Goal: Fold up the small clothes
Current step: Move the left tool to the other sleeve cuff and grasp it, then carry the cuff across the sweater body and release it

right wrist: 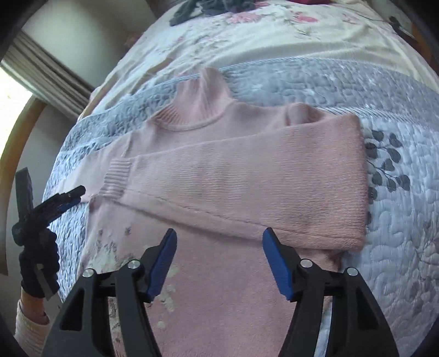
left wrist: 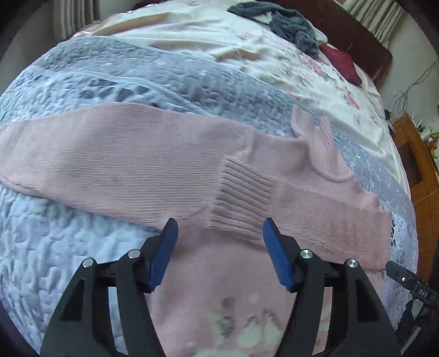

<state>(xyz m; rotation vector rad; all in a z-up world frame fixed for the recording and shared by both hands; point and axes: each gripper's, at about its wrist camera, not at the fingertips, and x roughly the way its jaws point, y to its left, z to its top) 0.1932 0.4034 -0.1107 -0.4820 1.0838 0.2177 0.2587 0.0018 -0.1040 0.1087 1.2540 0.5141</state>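
Hovering spread and empty, the left claw (left wrist: 219,233) and right claw (right wrist: 218,241) could drag the folded sleeve (right wrist: 247,178) loose from the pink sweater (right wrist: 219,288).

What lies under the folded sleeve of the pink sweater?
The sweater's own chest lies under the folded sleeve. The printed pattern shows below it; the part beneath the sleeve is covered.

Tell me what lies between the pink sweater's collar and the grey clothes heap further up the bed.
Only bedding: past the collar comes the grey quilt, then the floral sheet, up to the grey clothes heap. The right wrist view shows it best.
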